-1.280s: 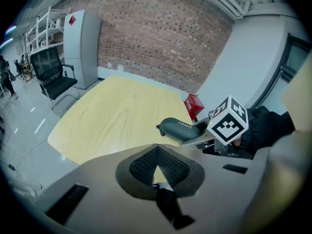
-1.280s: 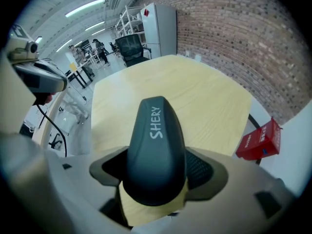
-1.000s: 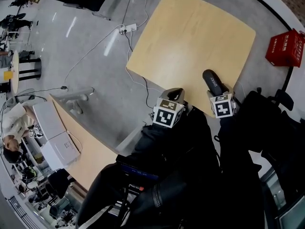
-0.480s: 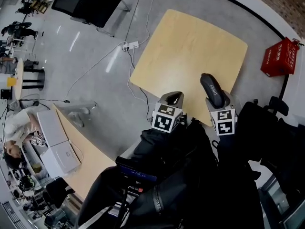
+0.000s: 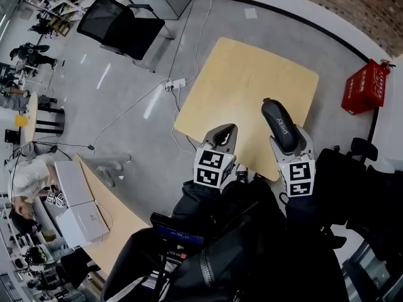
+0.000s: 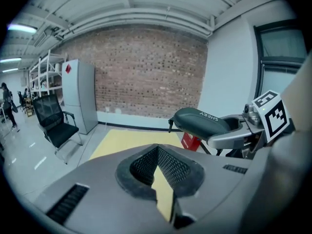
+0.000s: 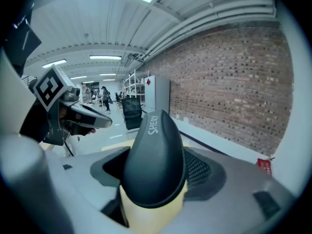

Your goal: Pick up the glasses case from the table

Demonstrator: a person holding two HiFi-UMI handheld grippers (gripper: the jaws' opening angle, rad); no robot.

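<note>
A dark oval glasses case (image 5: pixel 279 123) with white lettering is held off the light wooden table (image 5: pixel 252 74), above its near edge. My right gripper (image 5: pixel 287 138) is shut on the case's near end. In the right gripper view the case (image 7: pixel 155 150) stands up between the jaws and fills the middle. My left gripper (image 5: pixel 225 134) hovers to the left of it over the table's near edge, its jaws close together with nothing between them. The left gripper view shows the case (image 6: pixel 202 121) and right gripper at the right, above the table (image 6: pixel 131 140).
A red crate (image 5: pixel 363 85) sits on the floor right of the table. A black office chair (image 5: pixel 123 27) stands at the far left, with a power strip (image 5: pixel 174 83) and cables on the floor. A second desk with white boxes (image 5: pixel 75 197) lies at the near left.
The right gripper has lifted the case a little higher and toward me. Both grippers have shifted slightly, and the head view has tilted so more of the far floor shows.
</note>
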